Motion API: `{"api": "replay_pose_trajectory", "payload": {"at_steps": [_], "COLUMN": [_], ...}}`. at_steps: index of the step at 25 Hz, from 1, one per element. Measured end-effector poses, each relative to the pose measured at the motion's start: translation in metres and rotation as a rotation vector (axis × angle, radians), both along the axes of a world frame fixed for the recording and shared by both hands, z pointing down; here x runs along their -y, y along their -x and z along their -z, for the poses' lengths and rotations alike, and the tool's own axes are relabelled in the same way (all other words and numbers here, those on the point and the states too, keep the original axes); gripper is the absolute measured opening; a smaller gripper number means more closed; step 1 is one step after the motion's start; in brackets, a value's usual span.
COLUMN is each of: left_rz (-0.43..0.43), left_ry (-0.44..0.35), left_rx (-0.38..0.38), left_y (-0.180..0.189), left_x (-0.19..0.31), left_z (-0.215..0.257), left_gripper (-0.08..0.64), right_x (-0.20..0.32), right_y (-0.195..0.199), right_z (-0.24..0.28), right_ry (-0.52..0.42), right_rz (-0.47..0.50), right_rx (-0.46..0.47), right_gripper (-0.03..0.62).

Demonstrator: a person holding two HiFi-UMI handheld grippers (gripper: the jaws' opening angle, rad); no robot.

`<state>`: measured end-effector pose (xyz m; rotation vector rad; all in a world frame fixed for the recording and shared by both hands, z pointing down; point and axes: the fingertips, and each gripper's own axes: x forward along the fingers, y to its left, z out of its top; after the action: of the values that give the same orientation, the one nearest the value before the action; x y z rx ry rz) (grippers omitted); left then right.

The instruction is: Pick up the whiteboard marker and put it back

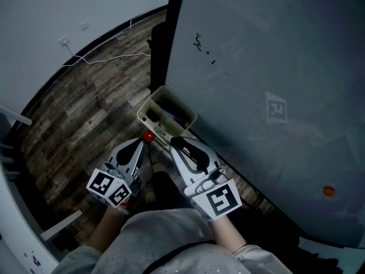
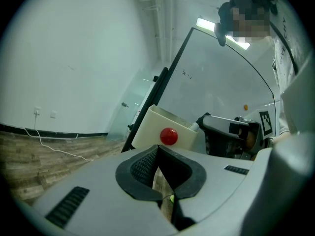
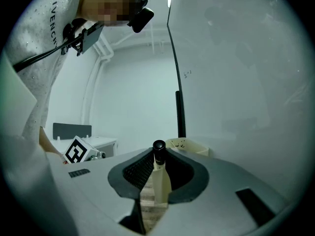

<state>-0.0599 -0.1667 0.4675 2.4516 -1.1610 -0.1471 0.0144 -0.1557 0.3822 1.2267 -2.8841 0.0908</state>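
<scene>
We've got on a grey speckled top (image 1: 162,236) w/ a black cable (image 1: 171,254) across it. Our left hand-held gripper (image 1: 141,144) & right hand-held gripper (image 1: 175,142): grey shells, black ribbed pads (image 3: 139,173), each w/ a white cube (image 1: 219,200) of black square markers.

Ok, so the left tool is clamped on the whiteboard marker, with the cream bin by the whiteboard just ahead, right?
Wrong side: the right tool is clamped on the whiteboard marker, as the right gripper view shows; the left tool is shut on nothing. The cream bin by the whiteboard is just ahead, as you say.
</scene>
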Motion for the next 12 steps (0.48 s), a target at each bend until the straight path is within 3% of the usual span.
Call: {"api": "replay_pose_trajectory", "payload": {"at_steps": [12], "left_rz": [-0.004], "left_ry": [-0.001], "left_rx": [0.003], "left_y": [-0.0008], "left_x": [-0.0081], "left_z": [0.0014], "left_gripper": [0.015], "right_x": [-0.0085], "right_y": [-0.0004], "right_z": [-0.0058], "right_ry": [0.018], "right_rz": [0.005], "right_rx": [-0.001], "right_gripper": [0.094]}}
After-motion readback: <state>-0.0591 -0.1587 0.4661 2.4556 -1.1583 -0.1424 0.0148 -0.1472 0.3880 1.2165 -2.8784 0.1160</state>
